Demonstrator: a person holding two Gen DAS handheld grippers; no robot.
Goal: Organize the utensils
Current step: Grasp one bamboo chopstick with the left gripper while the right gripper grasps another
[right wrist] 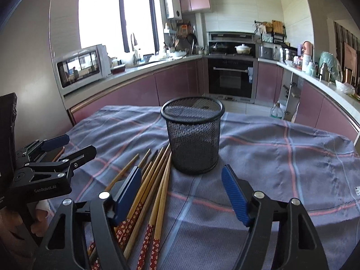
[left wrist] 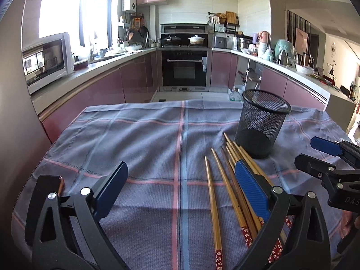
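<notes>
Nearest to the left wrist camera, the left gripper (left wrist: 180, 180) has its two blue-padded fingers spread wide, with nothing between them except the cloth below. Its right finger (left wrist: 252, 189) is over the bundle of chopsticks (left wrist: 227, 180), but I cannot tell if it touches them. In the right wrist view, the right gripper (right wrist: 182, 184) is also spread, a little narrower, and it pinches nothing; its left finger (right wrist: 127, 193) is above the chopsticks, and two of the sticks lie in the gap under the fingers. The chopsticks are wooden with red flowered ends toward the cameras, and they lie flat on a grey-blue checked cloth (left wrist: 146, 135) that covers the table. Their thin tips fan out toward the black mesh cup (right wrist: 193, 135), which stands upright just beyond them; some tips reach its base. Nothing is visible inside the cup. At the left edge of the right view a hand (right wrist: 15, 225) holds the other gripper's body. Far behind is a kitchen with pink cabinets (right wrist: 135, 92), a microwave (right wrist: 81, 67) and an oven (right wrist: 231, 78).
</notes>
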